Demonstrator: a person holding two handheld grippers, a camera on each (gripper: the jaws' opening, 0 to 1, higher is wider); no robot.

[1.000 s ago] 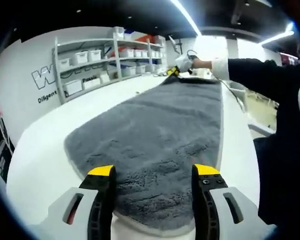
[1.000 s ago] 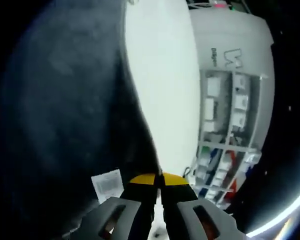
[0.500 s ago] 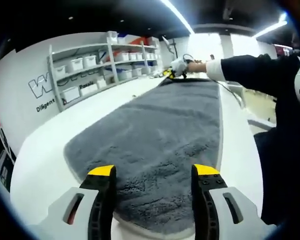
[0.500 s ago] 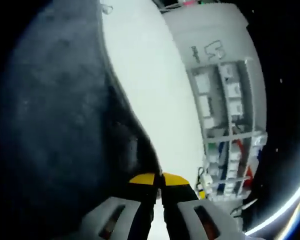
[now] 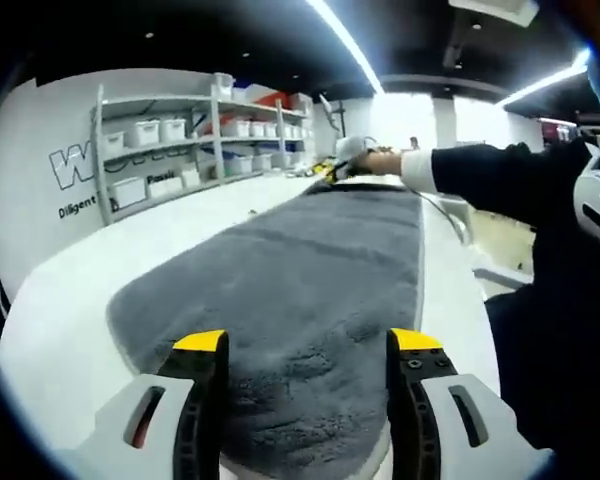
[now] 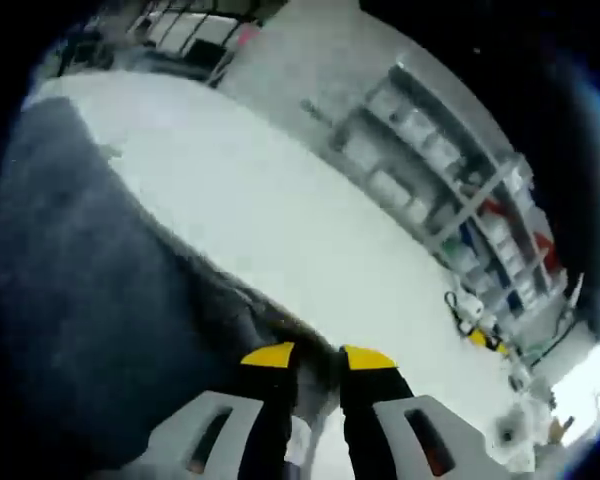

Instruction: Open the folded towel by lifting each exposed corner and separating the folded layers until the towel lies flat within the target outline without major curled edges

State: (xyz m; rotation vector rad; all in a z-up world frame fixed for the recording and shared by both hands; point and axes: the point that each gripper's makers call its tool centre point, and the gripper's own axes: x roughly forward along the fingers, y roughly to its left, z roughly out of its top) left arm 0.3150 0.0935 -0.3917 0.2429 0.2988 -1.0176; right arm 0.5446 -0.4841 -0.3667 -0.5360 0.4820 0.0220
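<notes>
Grey towel (image 5: 290,290) spread lengthwise on the white table (image 5: 70,300), pile up, near end rounded and lying just past the left gripper (image 5: 305,345). Left jaws wide apart, holding nothing, poised over the towel's near edge. At the far end a sleeved arm (image 5: 480,175) reaches out to the towel's far corner with the right gripper. In the right gripper view, right gripper (image 6: 318,357) jaws nearly closed, pinching the towel's edge (image 6: 240,300) between yellow tips. Shelving with bins (image 5: 160,150) along the wall.
</notes>
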